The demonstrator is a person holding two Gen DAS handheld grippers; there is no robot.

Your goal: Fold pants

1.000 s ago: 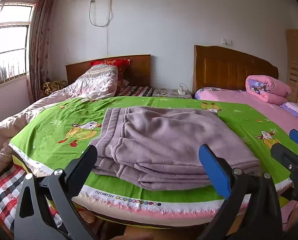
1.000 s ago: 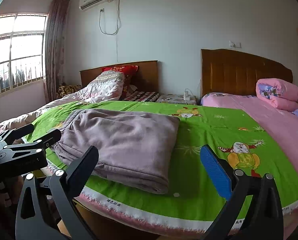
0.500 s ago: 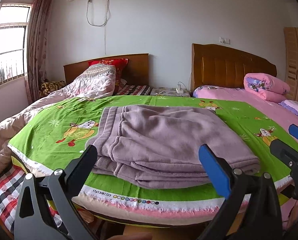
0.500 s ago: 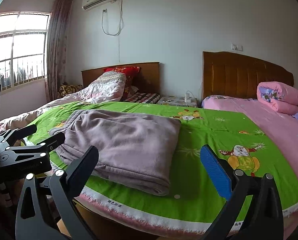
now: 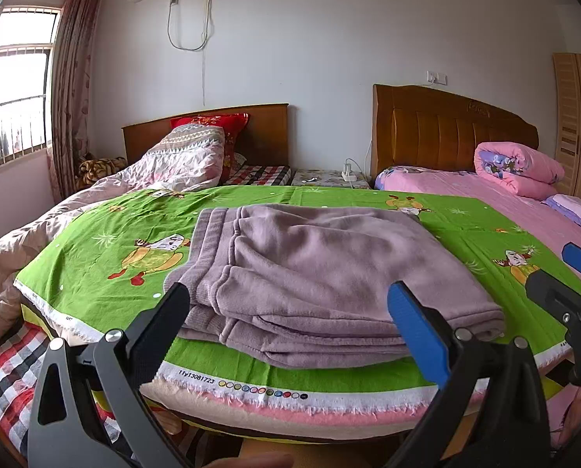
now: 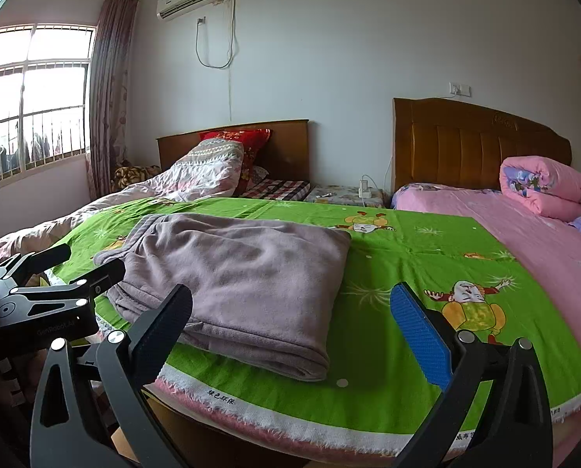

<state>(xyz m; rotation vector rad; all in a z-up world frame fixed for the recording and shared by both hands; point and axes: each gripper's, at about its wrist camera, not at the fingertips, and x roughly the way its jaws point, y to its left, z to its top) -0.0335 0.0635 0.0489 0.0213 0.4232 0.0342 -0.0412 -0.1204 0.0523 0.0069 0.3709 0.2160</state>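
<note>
The mauve pants [image 5: 321,273] lie folded in a thick rectangular stack on the green cartoon sheet [image 5: 103,241], near its front edge. They also show in the right wrist view [image 6: 243,273], left of centre. My left gripper [image 5: 290,312] is open and empty, held just short of the stack's front edge. My right gripper [image 6: 290,312] is open and empty, held off the front edge to the right of the stack. The right gripper also shows at the right edge of the left wrist view [image 5: 571,284]. The left gripper also shows at the left of the right wrist view [image 6: 56,273].
The green sheet covers a raised surface between two beds. A rumpled pale quilt [image 5: 181,160] and red pillow [image 5: 212,123] lie on the left bed. A rolled pink quilt [image 5: 520,167] lies on the pink bed [image 6: 544,241] at right. A wardrobe [image 5: 579,117] stands far right.
Both grippers have drifted slightly, so the view has shifted a little. The pants have not moved and both grippers stay open.
</note>
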